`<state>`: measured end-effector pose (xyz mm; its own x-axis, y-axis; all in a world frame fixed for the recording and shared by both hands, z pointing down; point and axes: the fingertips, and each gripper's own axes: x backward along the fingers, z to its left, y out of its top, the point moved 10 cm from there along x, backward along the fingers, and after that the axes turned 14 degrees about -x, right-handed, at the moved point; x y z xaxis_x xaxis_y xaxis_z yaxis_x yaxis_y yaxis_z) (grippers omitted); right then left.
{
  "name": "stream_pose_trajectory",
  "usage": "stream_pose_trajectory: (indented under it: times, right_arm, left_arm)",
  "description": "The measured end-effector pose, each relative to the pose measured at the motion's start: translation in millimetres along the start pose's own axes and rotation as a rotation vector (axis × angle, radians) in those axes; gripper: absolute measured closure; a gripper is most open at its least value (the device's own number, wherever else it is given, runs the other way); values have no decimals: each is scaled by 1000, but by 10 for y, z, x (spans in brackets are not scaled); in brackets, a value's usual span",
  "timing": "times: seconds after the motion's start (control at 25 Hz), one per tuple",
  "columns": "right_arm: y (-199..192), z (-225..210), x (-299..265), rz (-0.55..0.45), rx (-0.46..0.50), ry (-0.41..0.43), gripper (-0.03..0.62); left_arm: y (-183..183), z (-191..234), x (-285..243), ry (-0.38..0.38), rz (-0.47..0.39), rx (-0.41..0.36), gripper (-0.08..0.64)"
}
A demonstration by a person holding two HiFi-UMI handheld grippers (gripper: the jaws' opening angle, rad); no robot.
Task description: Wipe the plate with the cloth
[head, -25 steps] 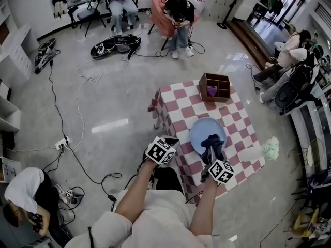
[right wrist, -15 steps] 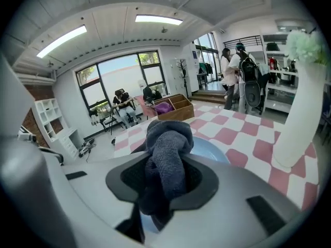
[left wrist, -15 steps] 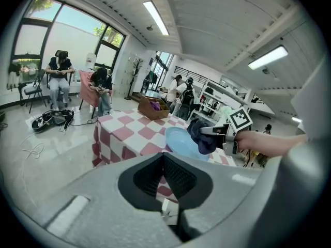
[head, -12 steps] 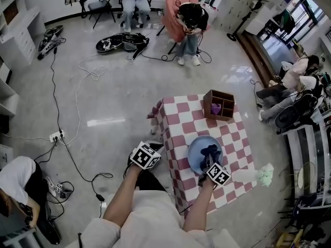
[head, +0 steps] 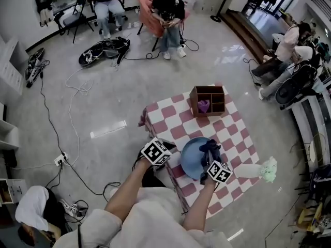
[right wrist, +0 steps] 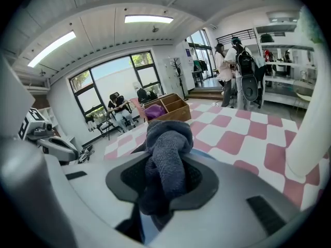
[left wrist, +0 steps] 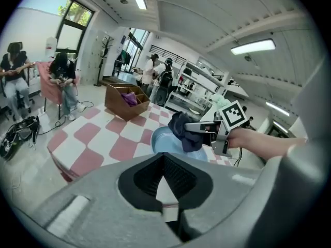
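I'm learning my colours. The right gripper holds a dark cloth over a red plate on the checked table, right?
No, the plate is blue, not red; the head view shows it. The right gripper does hold the dark cloth over it on the checked table.

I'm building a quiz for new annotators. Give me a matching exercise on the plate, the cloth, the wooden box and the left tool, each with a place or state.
1 plate
2 cloth
3 wooden box
4 left tool

a shut, empty
b blue, on the checked table
c clamped in the right tool
d at the table's far end

Pairs: 1-b, 2-c, 3-d, 4-a
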<state>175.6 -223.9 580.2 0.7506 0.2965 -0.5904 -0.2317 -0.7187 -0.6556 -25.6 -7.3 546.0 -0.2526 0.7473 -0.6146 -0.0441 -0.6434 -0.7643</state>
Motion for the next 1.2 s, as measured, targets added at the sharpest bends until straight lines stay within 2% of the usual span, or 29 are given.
stream_pose_trajectory:
  times: [0.2, 0.44, 0.6, 0.84, 0.96, 1.2]
  right_arm:
    - [103, -118, -241, -2, -40, 0, 476]
    - [-251, -16, -381, 11, -72, -26, 476]
    - [-331, -65, -280, 57, -32, -25, 476]
    - [-316, -115, -305, 95, 34, -56, 476]
    - [-323, -167, -312, 109, 27, -72, 476]
    - [-370, -92, -326, 123, 40, -92, 476]
  left_arm:
    - [254, 234, -460, -103, 62, -52, 551]
    - [30, 556, -894, -238, 98, -9, 551]
    - [53, 565, -1262, -310, 117, -4, 551]
    - [147, 791, -1581, -348, 110, 64, 547]
    - [215, 830, -1710, -376, 115, 79, 494]
    - [377, 935, -1809, -397, 127, 20, 479]
